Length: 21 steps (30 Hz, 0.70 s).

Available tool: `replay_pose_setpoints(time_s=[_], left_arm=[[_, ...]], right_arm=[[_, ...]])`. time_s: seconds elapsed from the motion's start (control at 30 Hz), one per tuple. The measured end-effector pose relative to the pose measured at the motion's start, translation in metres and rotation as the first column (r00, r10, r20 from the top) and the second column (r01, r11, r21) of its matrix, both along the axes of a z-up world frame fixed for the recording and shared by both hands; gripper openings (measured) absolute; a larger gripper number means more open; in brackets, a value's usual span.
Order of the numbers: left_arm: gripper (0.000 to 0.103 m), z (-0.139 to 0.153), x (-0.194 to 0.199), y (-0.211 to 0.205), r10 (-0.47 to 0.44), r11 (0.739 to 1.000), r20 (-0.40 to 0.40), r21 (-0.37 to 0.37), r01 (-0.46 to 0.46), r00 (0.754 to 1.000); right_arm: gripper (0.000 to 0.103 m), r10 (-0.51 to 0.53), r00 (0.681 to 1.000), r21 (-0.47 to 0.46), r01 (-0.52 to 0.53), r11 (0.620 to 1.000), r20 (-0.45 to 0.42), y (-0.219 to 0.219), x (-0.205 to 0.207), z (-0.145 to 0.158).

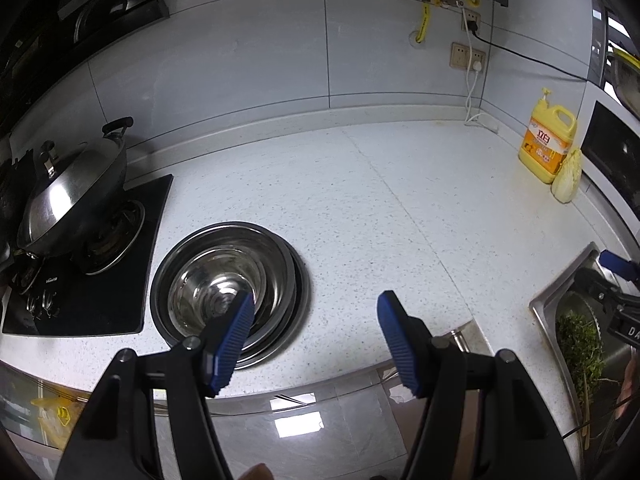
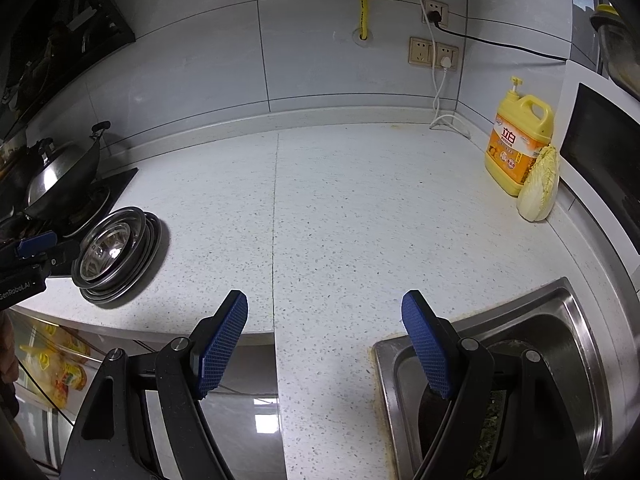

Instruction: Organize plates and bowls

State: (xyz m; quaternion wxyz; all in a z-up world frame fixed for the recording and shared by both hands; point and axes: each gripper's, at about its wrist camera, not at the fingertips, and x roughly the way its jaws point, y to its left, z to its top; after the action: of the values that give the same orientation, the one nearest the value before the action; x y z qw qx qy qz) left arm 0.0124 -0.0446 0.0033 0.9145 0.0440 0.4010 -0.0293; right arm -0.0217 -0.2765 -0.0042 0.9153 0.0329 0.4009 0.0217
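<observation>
Counter [image 2: 360, 208] speckled white, broad and mostly bare between stove and sink. Sink [image 2: 576, 320] of steel at the right edge, with greens and something dark inside, too hidden to name; no loose plate or bowl showing there or anywhere else. Wok [image 1: 76, 196] under a steel lid on the burner at far left. Detergent jug [image 2: 520, 144] and napa cabbage [image 2: 540, 188] together in the back right corner. Nested stack of steel bowls and plates [image 1: 228, 288] near the counter's front edge, just beside the stove: widest pieces at the bottom, smallest bowl on top, rims roughly concentric. Judged from that, stacking done or nearly so; little left beyond perhaps squaring the pile. Left gripper [image 1: 316, 336] just in front of the stack, fingers spread wide, gripping nothing. Right gripper [image 2: 324, 344] over the counter edge beside the sink, fingers equally wide apart and bare.
</observation>
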Motion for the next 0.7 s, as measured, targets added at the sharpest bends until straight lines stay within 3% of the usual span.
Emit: replay_pose_setpoints(time_s=[0.43, 0.7], left_arm=[[0.062, -0.004, -0.011, 0.03, 0.162, 0.984, -0.013, -0.078, -0.163, 0.987], [0.062, -0.019, -0.019, 0.026, 0.159, 0.984, -0.049, -0.072, -0.162, 0.986]], right_arm=[[0.075, 0.034, 0.999, 0.008, -0.033, 0.999, -0.006, 0.011, 0.007, -0.004], [0.075, 0.044, 0.999, 0.015, -0.044, 0.999, -0.009, 0.012, 0.005, -0.006]])
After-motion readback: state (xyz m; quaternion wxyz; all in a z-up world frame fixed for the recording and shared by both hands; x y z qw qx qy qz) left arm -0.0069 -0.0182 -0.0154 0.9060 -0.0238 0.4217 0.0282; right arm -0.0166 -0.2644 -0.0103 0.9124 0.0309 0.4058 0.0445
